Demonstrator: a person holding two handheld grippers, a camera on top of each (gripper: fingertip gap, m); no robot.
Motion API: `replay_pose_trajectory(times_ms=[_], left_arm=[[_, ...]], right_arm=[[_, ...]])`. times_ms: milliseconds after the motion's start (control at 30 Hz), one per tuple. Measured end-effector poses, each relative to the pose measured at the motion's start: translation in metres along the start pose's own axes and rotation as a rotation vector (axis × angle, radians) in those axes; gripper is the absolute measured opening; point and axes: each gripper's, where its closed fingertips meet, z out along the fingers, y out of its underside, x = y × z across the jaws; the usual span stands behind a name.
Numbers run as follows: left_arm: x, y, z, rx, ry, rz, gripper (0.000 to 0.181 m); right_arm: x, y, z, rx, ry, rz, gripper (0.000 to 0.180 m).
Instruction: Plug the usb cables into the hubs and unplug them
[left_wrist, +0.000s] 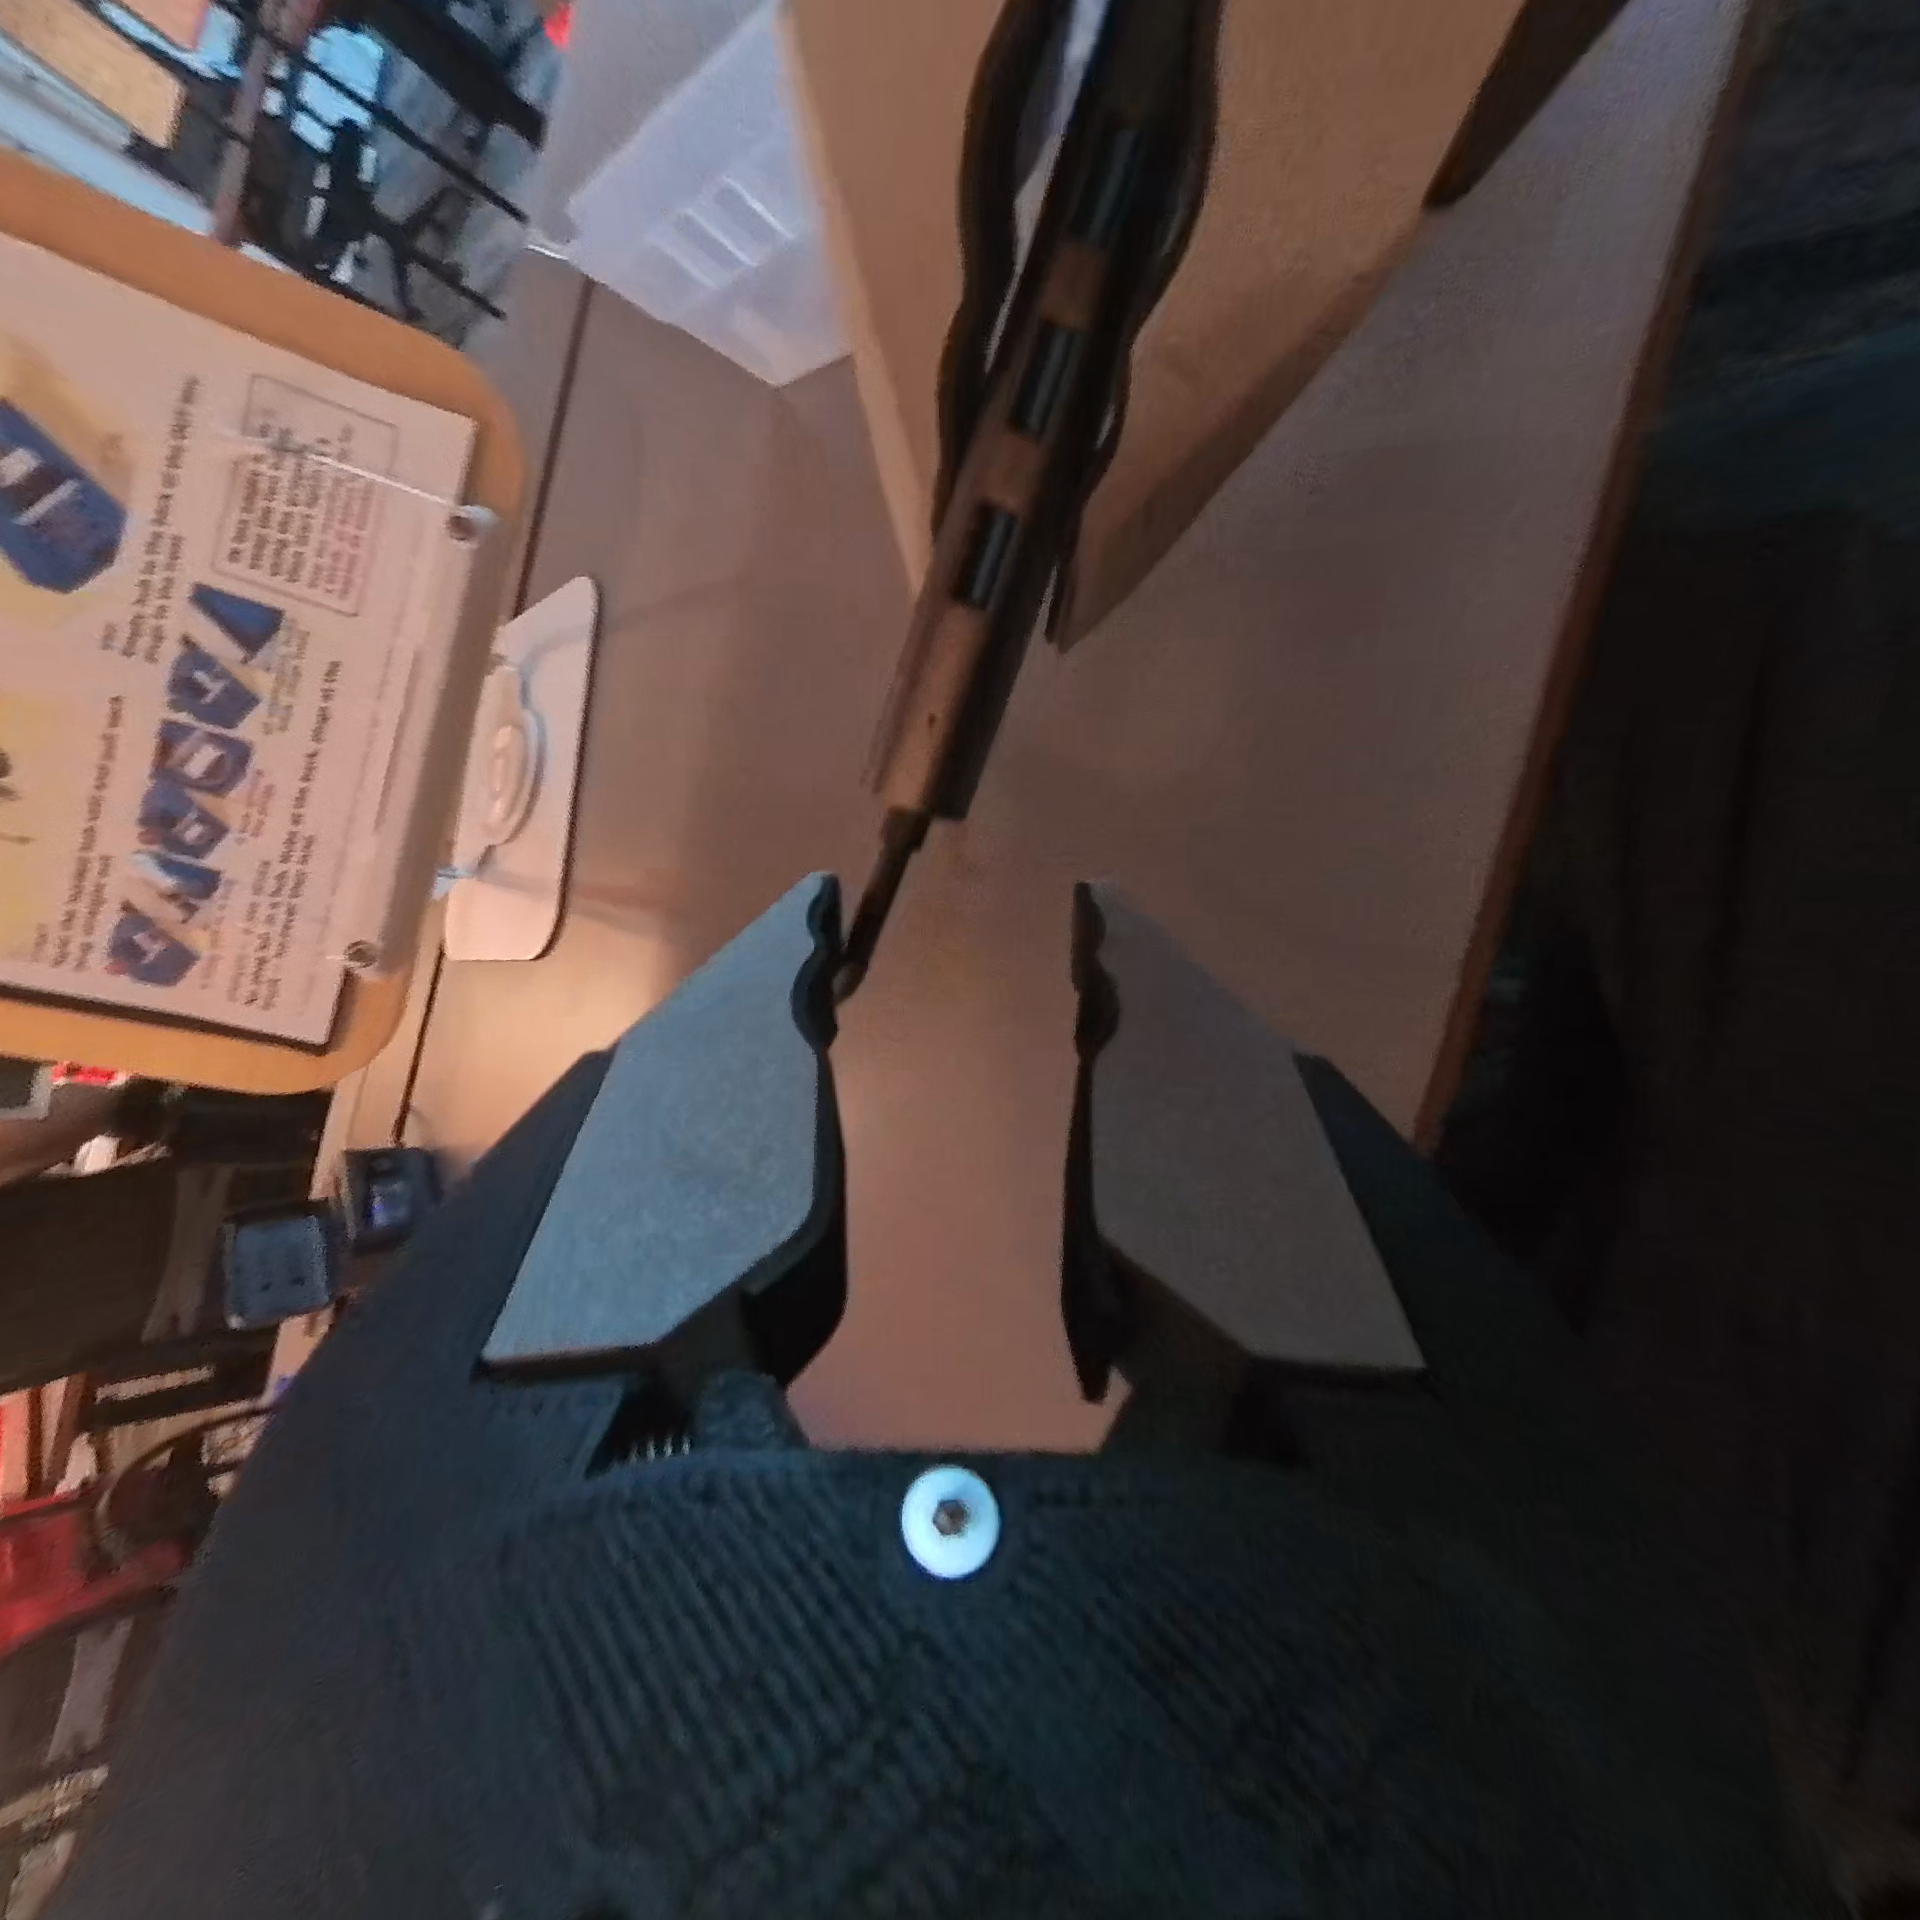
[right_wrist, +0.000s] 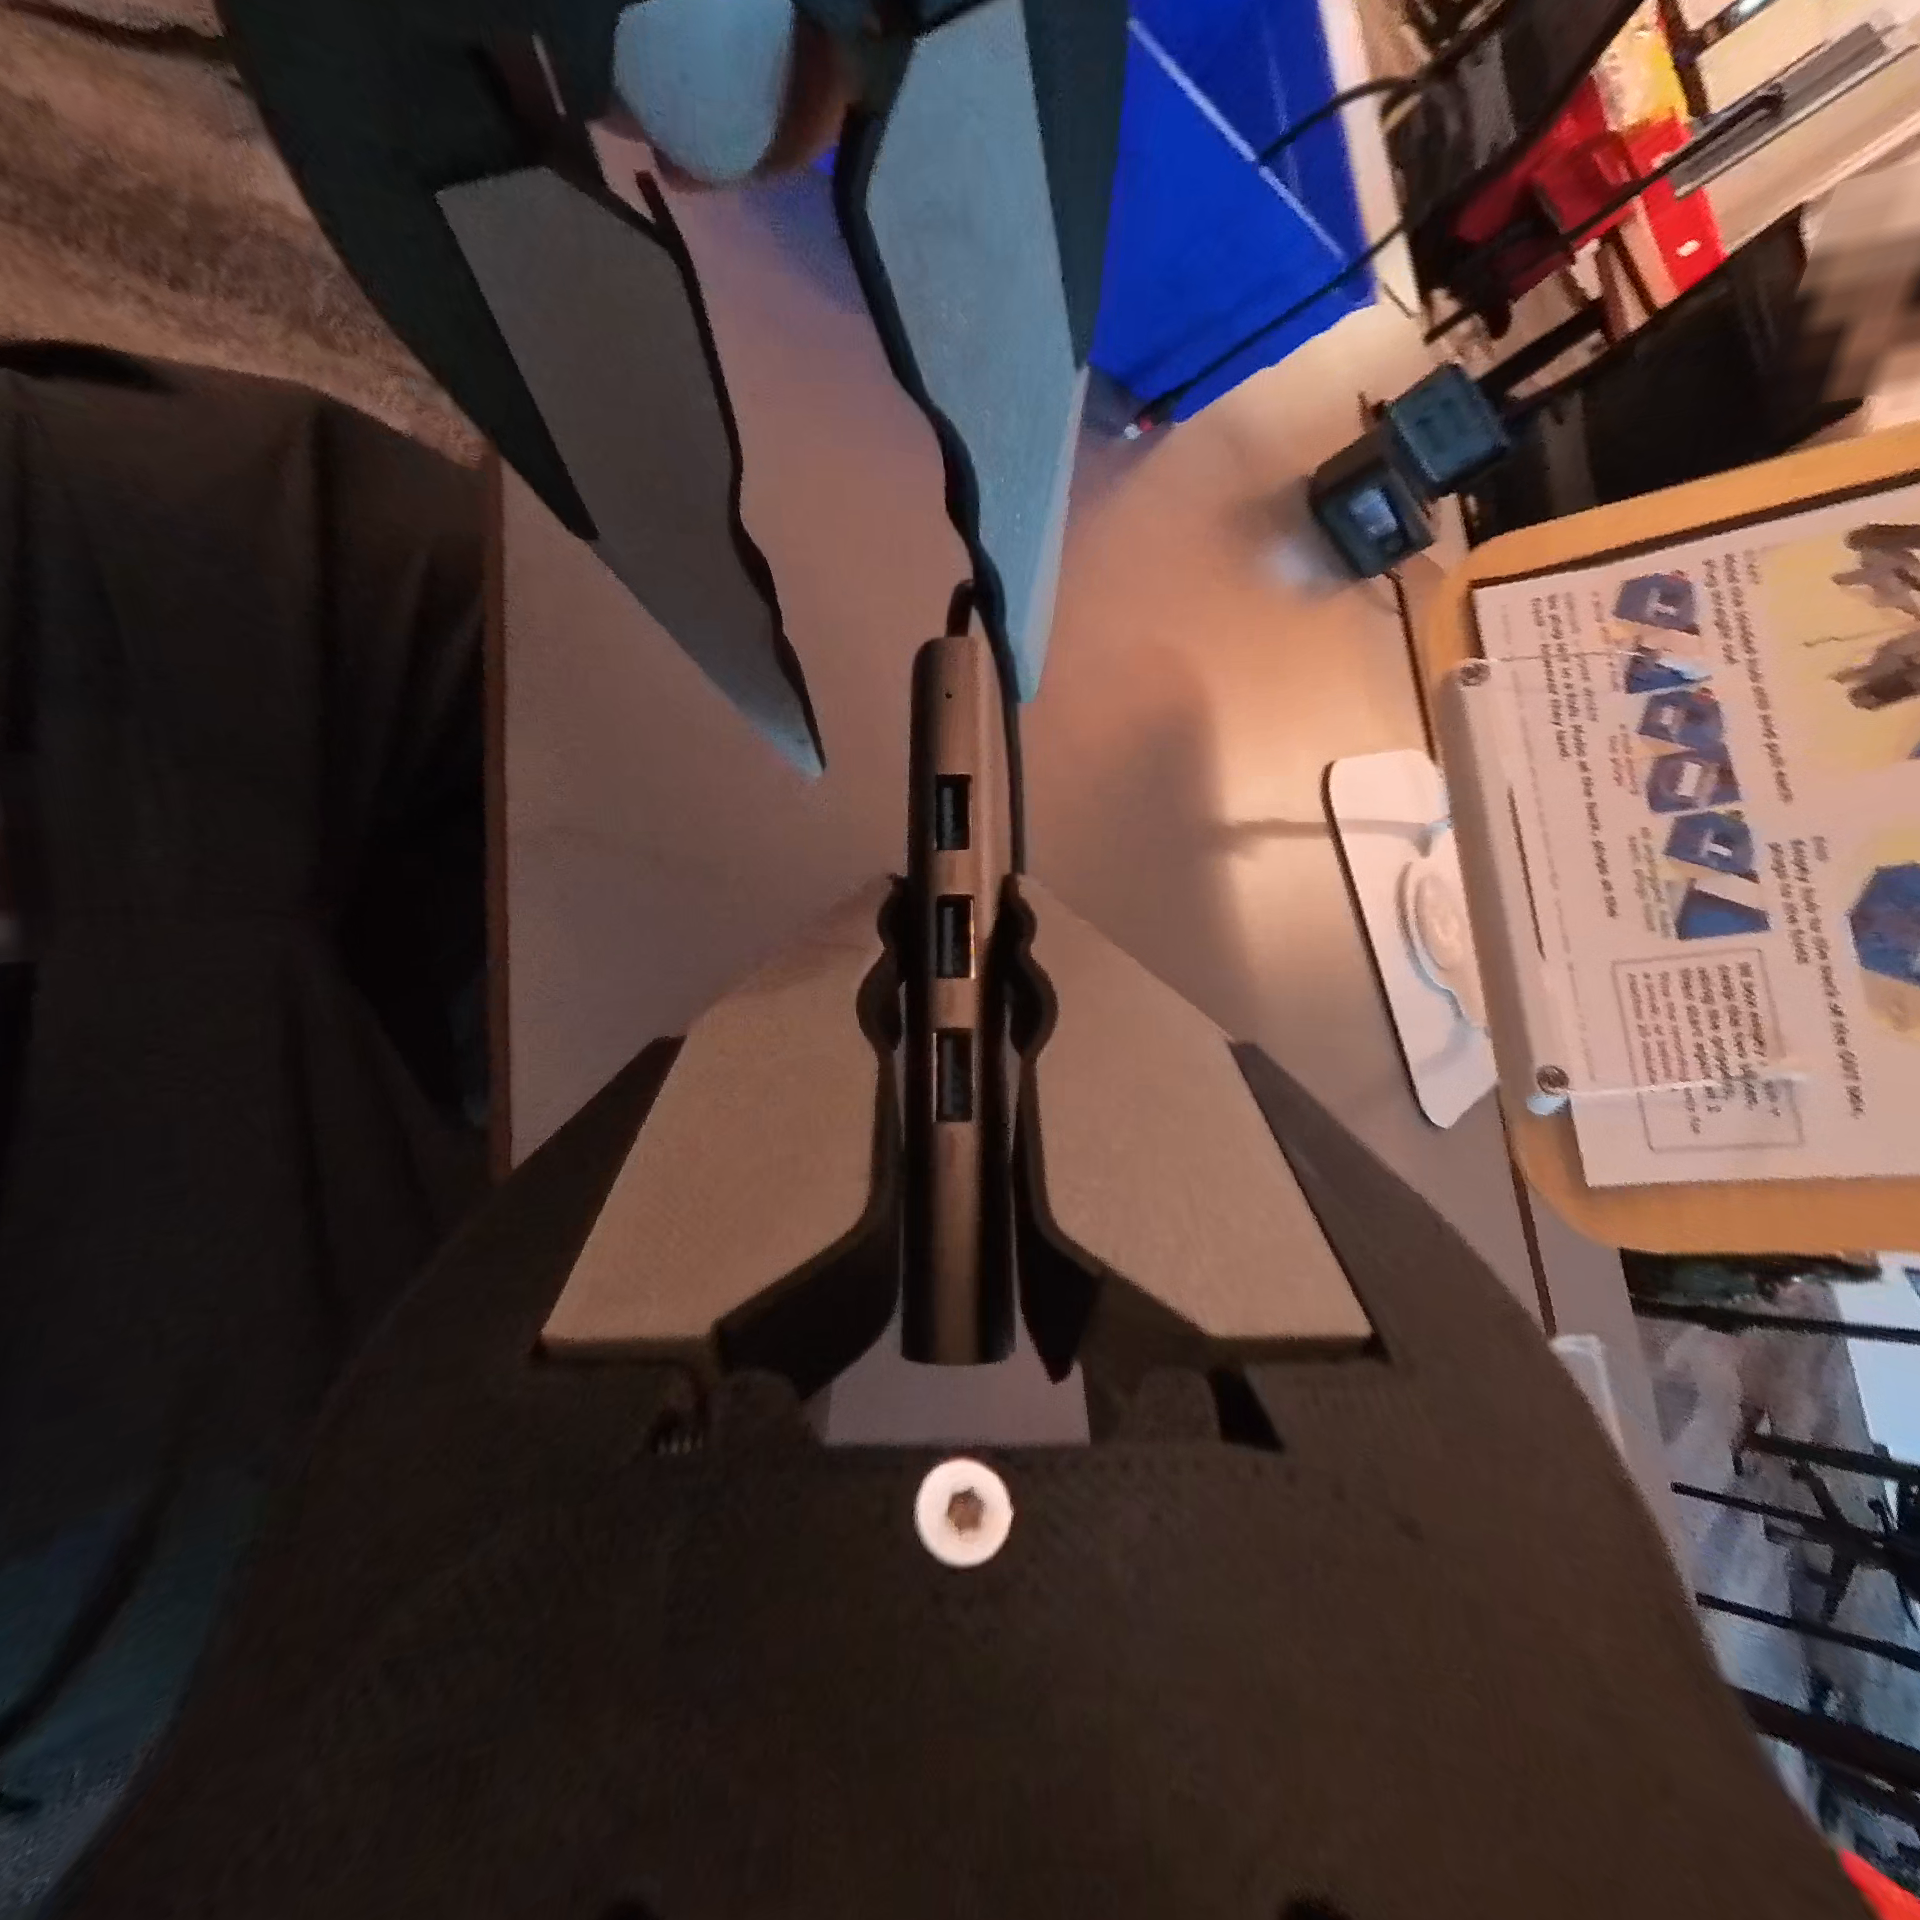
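One USB hub (right_wrist: 951, 997) shows, a slim dark grey bar with three blue-lined ports in a row down its upper face, all three empty, and a dark cable (right_wrist: 1013, 758) leaving its far end. The right gripper (right_wrist: 948, 914) has its two fingers clamped on the hub's long sides about at the middle port, the near end of the bar reaching back between the finger bases; it is held above a pale tabletop (right_wrist: 1195, 644). The left gripper (right_wrist: 914, 717) enters that same view from the top, its two grey fingers apart, one tip either side of the hub's far end; whether the right-hand tip touches the hub or its cable cannot be told. In the left wrist view the left gripper (left_wrist: 954, 914) stands with a clear gap between its fingers and nothing held in it, though a thin dark cable (left_wrist: 868, 914) passes right against the left finger (left_wrist: 717, 1091). Ahead of it the hub (left_wrist: 1013, 540) is seen edge-on and badly blurred, pinched by the right gripper (left_wrist: 1039, 395), so its ports cannot be counted there. One tan tray (right_wrist: 1558, 1216) with one printed instruction sheet (right_wrist: 1704, 831) lies at the table's side, cut off by the frame, beside one white card (right_wrist: 1392, 914). Two small dark adapters (right_wrist: 1403, 468) sit near the tray. A blue bin (right_wrist: 1216, 208) lies beyond, partly hidden
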Motion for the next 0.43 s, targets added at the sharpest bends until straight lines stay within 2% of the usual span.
replay_pose_trajectory(times_ms=[167,300,433], left_arm=[[-0.033,0.002,-0.008,-0.036,-0.206,0.0,0.05],[-0.032,-0.005,-0.011,0.007,-0.19,-0.04,0.051],[-0.034,-0.001,-0.01,-0.005,-0.189,-0.05,0.05]], right_arm=[[0.032,0.013,-0.017,-0.024,0.137,0.043,0.013],[0.067,0.018,-0.041,0.008,0.296,0.135,0.014],[0.115,0.024,-0.085,0.068,0.578,0.251,0.014]])
